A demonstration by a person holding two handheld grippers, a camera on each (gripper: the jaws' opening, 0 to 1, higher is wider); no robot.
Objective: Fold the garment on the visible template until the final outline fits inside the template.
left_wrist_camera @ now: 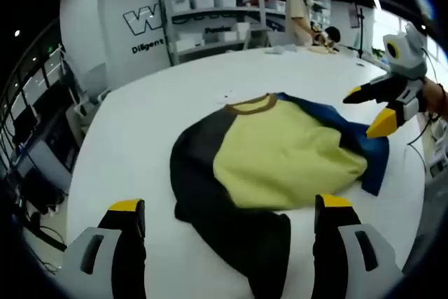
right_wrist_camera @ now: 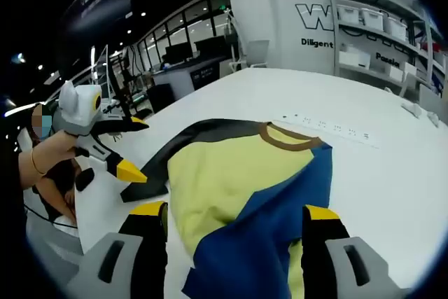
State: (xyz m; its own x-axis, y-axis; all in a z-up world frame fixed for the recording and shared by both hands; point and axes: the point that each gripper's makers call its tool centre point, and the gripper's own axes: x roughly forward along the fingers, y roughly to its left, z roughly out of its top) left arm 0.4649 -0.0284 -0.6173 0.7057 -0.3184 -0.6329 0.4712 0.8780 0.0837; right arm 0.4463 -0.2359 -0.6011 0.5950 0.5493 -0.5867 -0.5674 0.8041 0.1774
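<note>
Garment (left_wrist_camera: pixel 280 166) | white table (left_wrist_camera: pixel 140 138) | shelving (left_wrist_camera: pixel 210 15) behind, bins

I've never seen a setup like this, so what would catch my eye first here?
The colourful garment: a yellow body with a brown collar, one black sleeve and one blue, lying crumpled in the middle of a white table. Next, the yellow-tipped jaws: the left gripper open at the garment's near edge, and the right gripper open over the blue sleeve. Storage shelves stand behind.
</note>
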